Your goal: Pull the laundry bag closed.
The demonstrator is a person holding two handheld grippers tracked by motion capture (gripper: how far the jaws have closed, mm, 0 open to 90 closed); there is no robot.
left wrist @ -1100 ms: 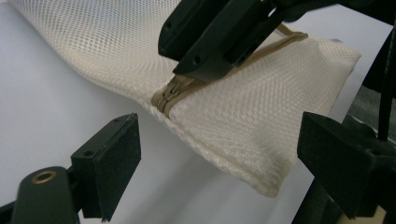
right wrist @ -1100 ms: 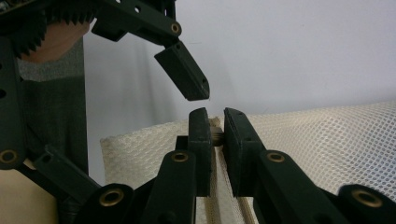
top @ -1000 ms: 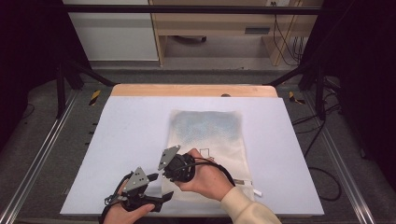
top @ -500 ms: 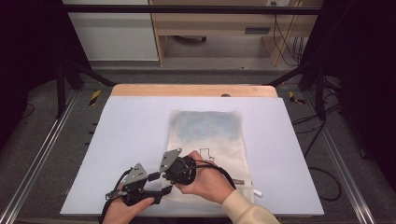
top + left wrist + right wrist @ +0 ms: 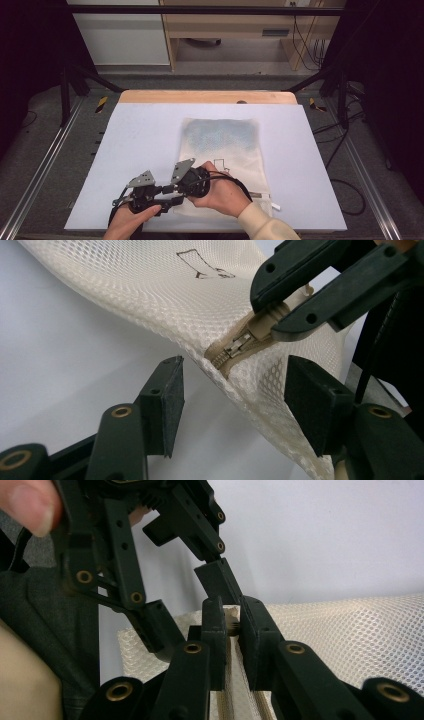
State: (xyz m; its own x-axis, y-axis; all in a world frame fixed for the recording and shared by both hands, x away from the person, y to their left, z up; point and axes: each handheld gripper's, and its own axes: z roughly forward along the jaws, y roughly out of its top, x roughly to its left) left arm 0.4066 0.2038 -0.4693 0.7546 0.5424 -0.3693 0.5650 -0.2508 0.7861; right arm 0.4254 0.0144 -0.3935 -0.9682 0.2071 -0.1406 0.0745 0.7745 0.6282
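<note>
A wooden table [image 5: 207,96] carries a pale blue-white sheet [image 5: 135,150] that covers nearly all of its top, leaving a bare wood strip along the far edge. A cream mesh bag [image 5: 225,150] lies flat on the sheet, stretching away beyond the fingertips [image 5: 165,405], its near corner with the zip [image 5: 235,347] lifted just ahead of them

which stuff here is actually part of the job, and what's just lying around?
In the job:
mesh bag
zipper, its end pinched by the right gripper
left gripper, jaws closing in around the bag corner, pads not yet on it

Lying about:
white table mat
floor cables
</note>
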